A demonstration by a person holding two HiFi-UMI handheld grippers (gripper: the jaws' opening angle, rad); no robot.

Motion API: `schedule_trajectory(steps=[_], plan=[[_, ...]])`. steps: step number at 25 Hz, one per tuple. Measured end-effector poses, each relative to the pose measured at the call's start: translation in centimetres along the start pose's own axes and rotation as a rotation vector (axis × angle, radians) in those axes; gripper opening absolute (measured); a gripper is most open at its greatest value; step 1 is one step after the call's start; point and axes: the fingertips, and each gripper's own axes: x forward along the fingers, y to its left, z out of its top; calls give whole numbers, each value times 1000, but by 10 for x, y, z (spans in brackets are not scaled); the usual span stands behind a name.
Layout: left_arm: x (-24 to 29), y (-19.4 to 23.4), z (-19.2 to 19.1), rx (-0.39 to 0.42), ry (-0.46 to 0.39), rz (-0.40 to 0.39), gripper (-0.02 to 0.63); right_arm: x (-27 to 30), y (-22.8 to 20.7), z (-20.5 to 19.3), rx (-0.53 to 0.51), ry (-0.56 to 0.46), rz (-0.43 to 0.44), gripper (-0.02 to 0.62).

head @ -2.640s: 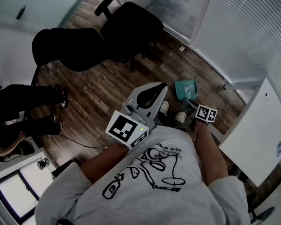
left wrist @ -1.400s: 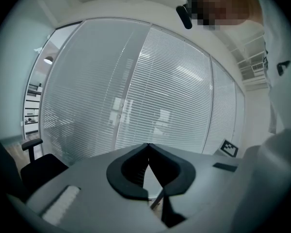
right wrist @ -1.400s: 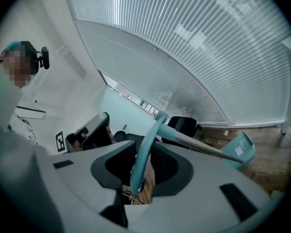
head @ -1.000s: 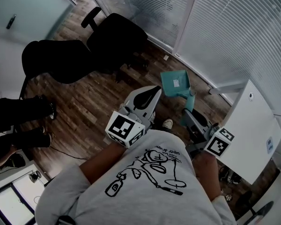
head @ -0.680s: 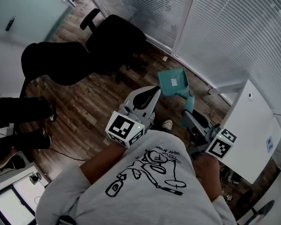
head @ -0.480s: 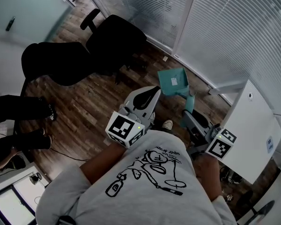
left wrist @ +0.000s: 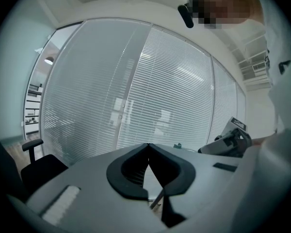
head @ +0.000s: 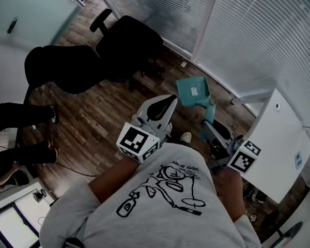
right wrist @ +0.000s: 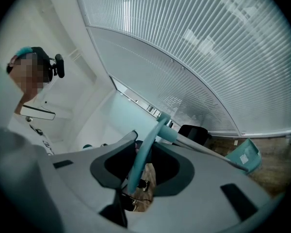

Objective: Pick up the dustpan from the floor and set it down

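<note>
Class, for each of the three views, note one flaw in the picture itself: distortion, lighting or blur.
Head view: the blinds bow outward and the floor is dim. Left gripper view: black corners ring a round image, blinds pale and hazy. Right gripper view: same black ring, curved blinds, and the handle of the dustpan is soft near the lens.

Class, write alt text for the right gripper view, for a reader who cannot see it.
The right gripper is clamped on the teal handle of a dustpan, whose pan shows at lower right. White window blinds fill the background.
</note>
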Motion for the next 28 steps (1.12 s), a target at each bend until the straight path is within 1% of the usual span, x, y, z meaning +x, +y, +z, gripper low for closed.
schedule_trajectory(steps=[8, 13, 17, 28], plan=[[-3, -2, 1, 3, 1, 6, 2, 0, -17, -11, -1, 16, -11, 98], [-5, 0, 0, 4, 2, 6, 2, 4, -31, -23, 1, 27, -4, 98], [-6, 0, 1, 5, 4, 11, 2, 7, -44, -31, -3, 51, -12, 97], [-8, 10, 0, 3, 9, 19, 2, 21, -79, -53, 34, 74, -11, 97]])
